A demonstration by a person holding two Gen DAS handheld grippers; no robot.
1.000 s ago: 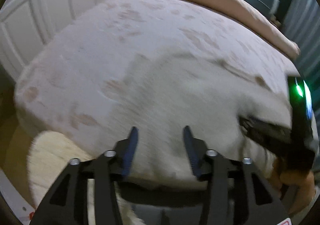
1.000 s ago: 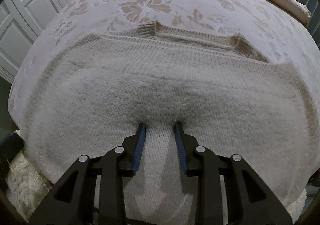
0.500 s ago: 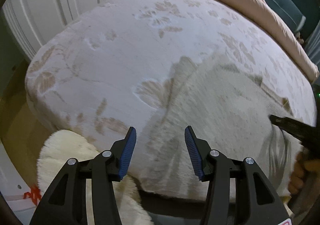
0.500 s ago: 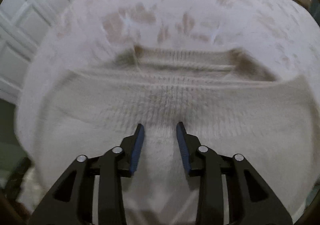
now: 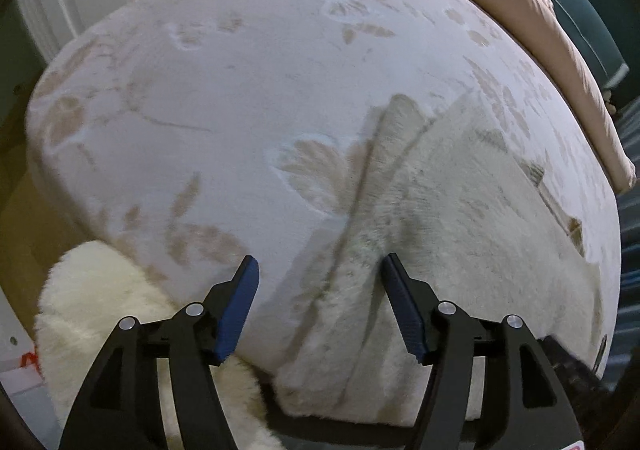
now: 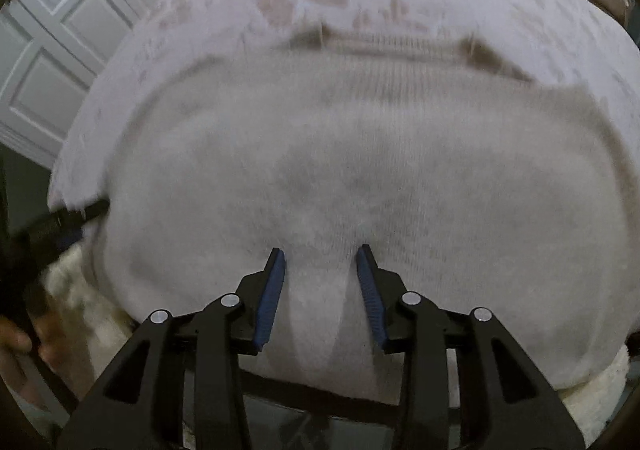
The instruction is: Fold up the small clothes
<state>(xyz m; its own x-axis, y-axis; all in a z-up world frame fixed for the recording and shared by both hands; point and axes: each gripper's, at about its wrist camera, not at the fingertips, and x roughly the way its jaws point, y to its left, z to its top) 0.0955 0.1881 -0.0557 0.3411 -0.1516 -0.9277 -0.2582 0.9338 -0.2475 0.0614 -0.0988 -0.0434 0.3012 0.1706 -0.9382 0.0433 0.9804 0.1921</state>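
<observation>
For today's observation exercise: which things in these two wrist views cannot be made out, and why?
- Sweater, right wrist view: motion blur hides the knit; the near hem is cut off behind the right gripper.
- Sweater's right side, left wrist view: cut off by the frame edge.
- Left gripper: whether it touches the sweater's edge is unclear.

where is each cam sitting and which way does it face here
Left wrist: on the left gripper, looking along its open fingers over the sweater's left edge and the floral bedspread.
Right wrist: on the right gripper, facing the sweater's middle toward its collar; the person's hand shows lower left.
Shared: sweater, bedspread, white fluffy rug.
</observation>
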